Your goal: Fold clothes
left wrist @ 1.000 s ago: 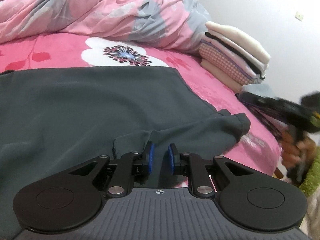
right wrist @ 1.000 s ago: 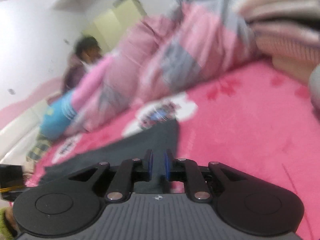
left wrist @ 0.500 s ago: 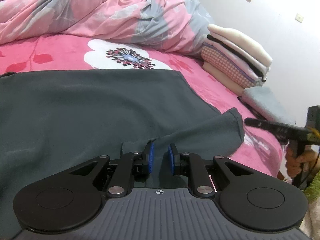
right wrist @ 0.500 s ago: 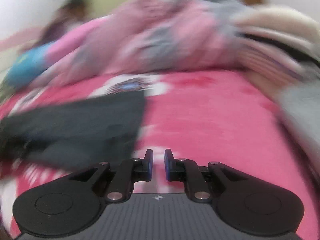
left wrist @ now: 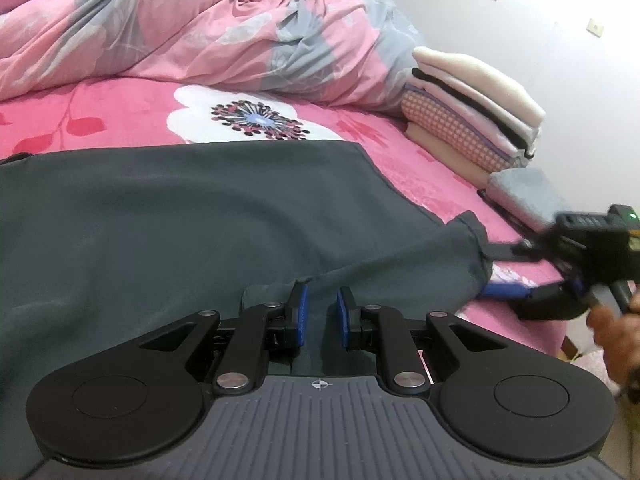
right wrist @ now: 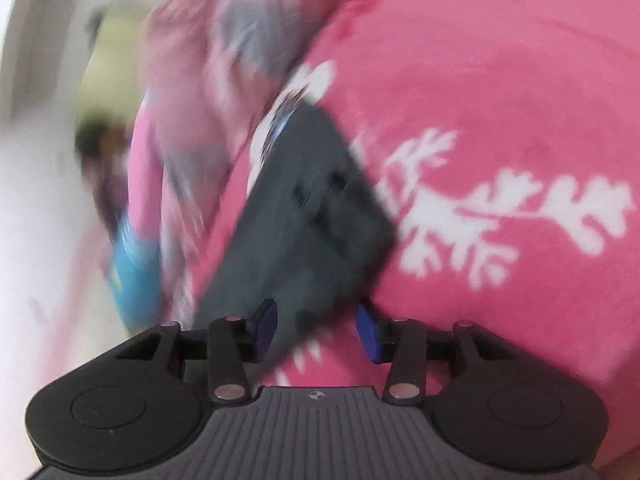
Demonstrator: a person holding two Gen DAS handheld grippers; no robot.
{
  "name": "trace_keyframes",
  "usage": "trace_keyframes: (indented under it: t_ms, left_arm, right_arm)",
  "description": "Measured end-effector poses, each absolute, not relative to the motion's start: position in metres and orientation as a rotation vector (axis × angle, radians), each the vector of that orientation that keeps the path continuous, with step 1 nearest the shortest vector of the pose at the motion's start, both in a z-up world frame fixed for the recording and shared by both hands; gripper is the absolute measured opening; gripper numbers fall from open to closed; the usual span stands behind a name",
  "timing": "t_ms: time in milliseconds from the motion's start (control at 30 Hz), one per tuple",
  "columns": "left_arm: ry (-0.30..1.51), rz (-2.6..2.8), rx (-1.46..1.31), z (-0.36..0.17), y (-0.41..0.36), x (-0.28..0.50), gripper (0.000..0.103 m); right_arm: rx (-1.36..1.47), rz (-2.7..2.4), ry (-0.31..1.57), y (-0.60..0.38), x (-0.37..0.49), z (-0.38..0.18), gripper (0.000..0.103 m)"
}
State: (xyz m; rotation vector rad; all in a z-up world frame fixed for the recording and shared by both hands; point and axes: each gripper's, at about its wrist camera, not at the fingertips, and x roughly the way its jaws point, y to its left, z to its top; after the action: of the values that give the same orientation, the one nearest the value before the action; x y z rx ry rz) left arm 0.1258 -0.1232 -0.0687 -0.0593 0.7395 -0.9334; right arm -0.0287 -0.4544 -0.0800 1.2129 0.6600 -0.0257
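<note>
On the bed's pink fleece blanket with white flower and leaf prints, a dark grey cotton garment lies spread flat, filling most of the left wrist view. Its one short sleeve reaches out to the right toward the bed's edge. The left gripper sits low over the garment's near edge, its blue-padded fingers drawn narrow with a strip of the grey fabric running between them; whether the pads actually press the cloth cannot be told. A small fold of fabric rises just left of the left finger.

At the sleeve's cuff, the right gripper comes in from the right edge of the view, held by a hand, one black finger above the cuff and one blue-padded finger below it. In the right wrist view, which is heavily blurred, the right gripper has its fingers spread wide, and the corner of the grey sleeve lies between them without being pinched.

Beyond the garment, a rumpled pink and grey floral duvet is heaped along the far side. A stack of folded clothes, cream on top over checked pink, stands against the white wall, with a folded pale grey piece lying just in front of it.
</note>
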Motion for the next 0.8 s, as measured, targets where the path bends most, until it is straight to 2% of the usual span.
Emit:
trace_keyframes:
  t_ms: [100, 233, 300, 400, 467, 533, 667, 700, 767, 800]
  left_arm:
    - [0.738, -0.936, -0.061, -0.069, -0.123, 0.126, 0.016]
    - [0.737, -0.936, -0.059, -0.069, -0.123, 0.126, 0.016]
    - [0.742, -0.936, -0.064, -0.069, -0.123, 0.127, 0.016]
    - [0.746, -0.936, -0.069, -0.069, -0.123, 0.127, 0.016]
    - [0.746, -0.935, -0.065, -0.068, -0.123, 0.126, 0.016]
    - [0.746, -0.933, -0.061, -0.068, -0.123, 0.125, 0.016]
    - [0.749, -0.924, -0.053, -0.067, -0.124, 0.123, 0.016]
    - [0.751, -0.921, -0.051, -0.066, -0.124, 0.123, 0.016]
    - [0.749, -0.916, -0.044, -0.066, -0.125, 0.121, 0.016]
    - [0.747, -0.914, -0.038, -0.066, -0.125, 0.119, 0.016]
  right_arm:
    - [1.189, -0.142, 0.596, -0.462, -0.032, -0.073, 0.019]
    - [1.06, -0.226, 0.56, -0.46, -0.039, -0.067, 0.015]
    - [1.127, -0.263, 0.544, -0.47, -0.047, -0.076, 0.013]
    - [1.204, -0.262, 0.53, -0.471, -0.059, -0.073, 0.017]
    - [1.208, -0.239, 0.539, -0.464, -0.063, -0.065, 0.025]
    - [1.214, -0.195, 0.58, -0.454, -0.06, -0.061, 0.045]
    - [1.218, -0.159, 0.685, -0.439, -0.041, -0.066, 0.046]
    - [1.218, -0.16, 0.693, -0.438, -0.035, -0.07, 0.042]
    - [1.23, -0.16, 0.666, -0.439, -0.03, -0.072, 0.029]
    - [1.247, -0.167, 0.644, -0.442, -0.032, -0.073, 0.015]
